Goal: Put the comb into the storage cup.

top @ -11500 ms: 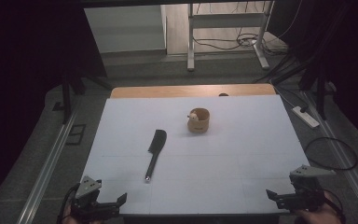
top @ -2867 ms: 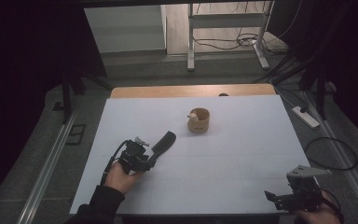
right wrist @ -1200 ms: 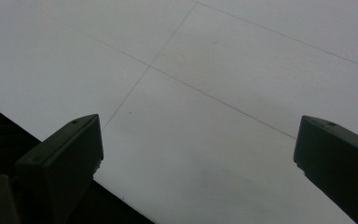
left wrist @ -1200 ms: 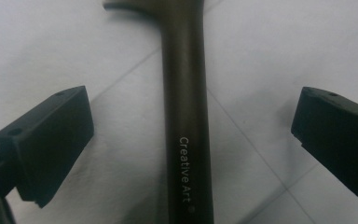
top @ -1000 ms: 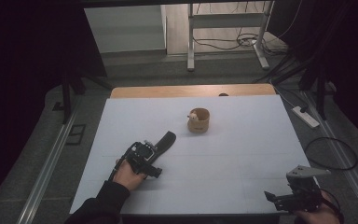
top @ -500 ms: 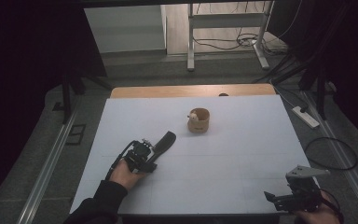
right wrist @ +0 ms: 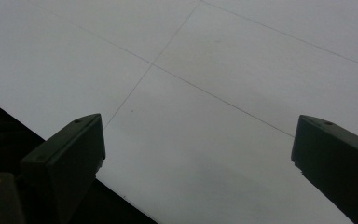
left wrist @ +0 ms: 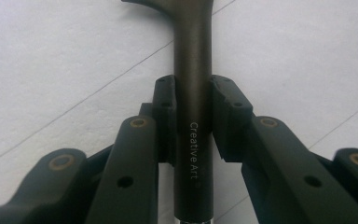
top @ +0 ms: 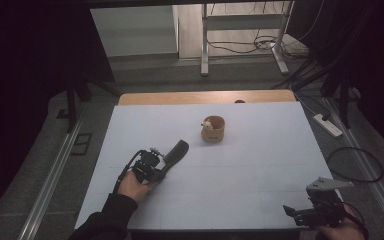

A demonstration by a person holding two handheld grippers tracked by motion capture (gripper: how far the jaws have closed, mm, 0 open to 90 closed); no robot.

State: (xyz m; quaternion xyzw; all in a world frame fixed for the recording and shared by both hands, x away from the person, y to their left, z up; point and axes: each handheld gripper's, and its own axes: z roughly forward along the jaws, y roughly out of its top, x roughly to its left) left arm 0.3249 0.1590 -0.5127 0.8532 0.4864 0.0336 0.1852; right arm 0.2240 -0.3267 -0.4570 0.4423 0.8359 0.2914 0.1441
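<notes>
One brush (top: pixel 174 153), one cup (top: pixel 213 129), two grippers on the bench (top: pixel 260 165).
Left gripper (left wrist: pixel 193 100) jaws clamp the brush handle; right gripper (right wrist: pixel 196 149) jaws gape wide, holding nothing.

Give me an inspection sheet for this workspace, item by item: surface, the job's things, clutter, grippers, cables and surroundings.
Surface: white table top with thin grid lines, wooden strip along the far edge.
Job's things: dark brush marked "Creative Art" on its handle; small wooden cup past it, something pale at its rim.
Clutter: nothing seen.
Grippers: left gripper shut on the brush handle; right gripper open, near the table's front right corner.
Cables: black loop on the floor at right; power strip beside the table.
Surroundings: dark curtains at the sides, white frame legs beyond the table.
</notes>
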